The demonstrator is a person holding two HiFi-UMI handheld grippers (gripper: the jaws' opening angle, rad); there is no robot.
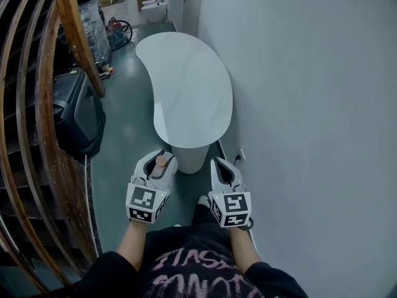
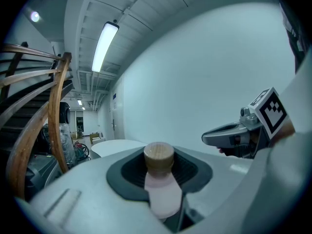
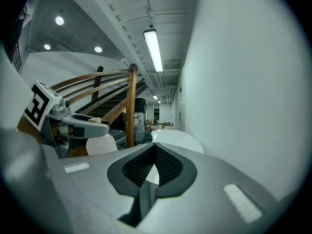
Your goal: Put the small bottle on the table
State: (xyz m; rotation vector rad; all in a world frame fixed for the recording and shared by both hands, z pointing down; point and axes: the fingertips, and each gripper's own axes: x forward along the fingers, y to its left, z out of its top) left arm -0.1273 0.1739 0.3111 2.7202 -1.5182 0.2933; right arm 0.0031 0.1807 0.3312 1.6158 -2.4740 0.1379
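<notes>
In the head view, the left gripper [image 1: 160,159] carries the small bottle [image 1: 164,161] just before the near end of the white worktop [image 1: 192,85], with the right gripper [image 1: 224,167] beside it. In the left gripper view, the jaws grasp the pink, wooden-capped bottle. In the right gripper view, the jaws are clenched together with nothing between them.

Left gripper [image 1: 156,159] clamps the small bottle [image 1: 163,161]; right gripper [image 1: 224,170], alongside, has jaws together.
</notes>
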